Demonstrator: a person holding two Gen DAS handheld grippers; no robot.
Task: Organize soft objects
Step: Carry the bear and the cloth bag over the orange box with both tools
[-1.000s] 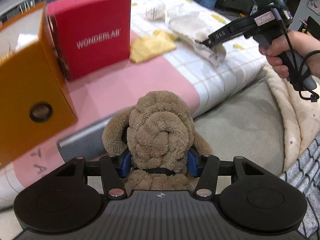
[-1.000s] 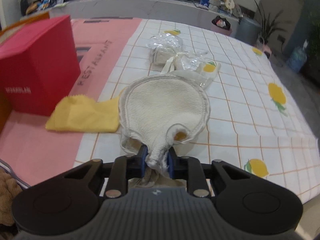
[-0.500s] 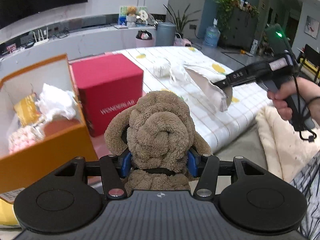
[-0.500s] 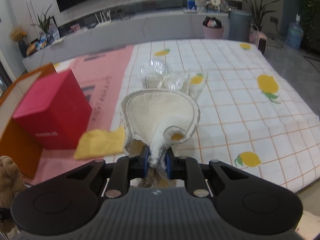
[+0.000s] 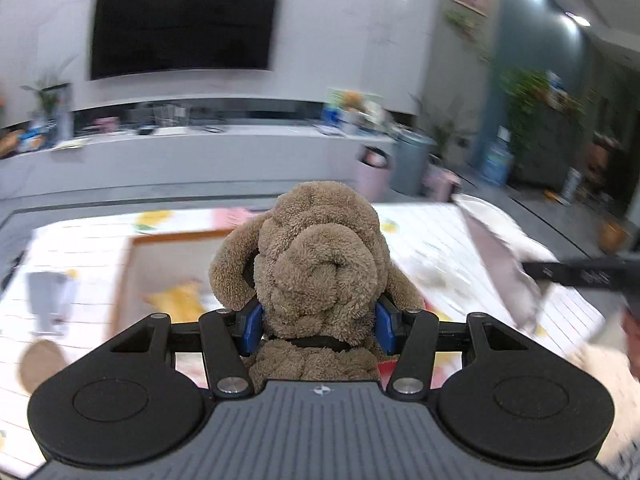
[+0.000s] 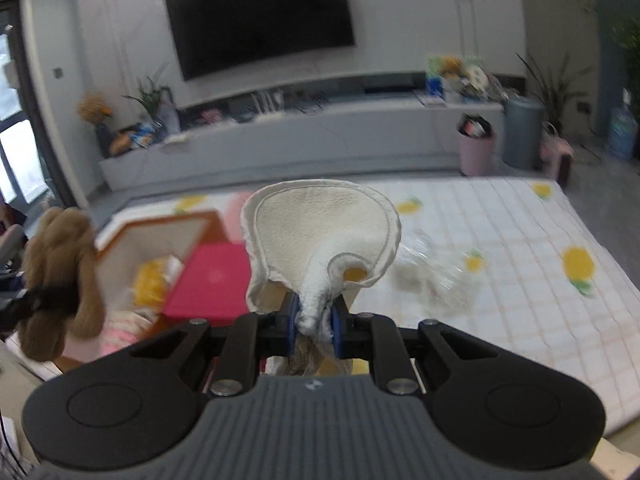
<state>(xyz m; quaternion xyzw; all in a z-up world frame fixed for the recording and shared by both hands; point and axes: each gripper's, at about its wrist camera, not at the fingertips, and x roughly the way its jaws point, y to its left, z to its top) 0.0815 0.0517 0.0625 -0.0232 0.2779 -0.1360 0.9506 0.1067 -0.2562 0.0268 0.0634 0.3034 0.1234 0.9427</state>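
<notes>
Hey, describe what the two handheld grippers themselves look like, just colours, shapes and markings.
Both match. The left gripper and right gripper each have a ribbed dark grey body with a small round emblem, two round black discs at the sides, black linkage arms with silver screws, and blue finger pads. The left view shows white lettering along the right gripper's finger.

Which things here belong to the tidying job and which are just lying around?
In the job: brown plush toy in the left gripper; cream cloth pad in the right gripper; orange box.
Lying about: red box; clear plastic bags.
</notes>
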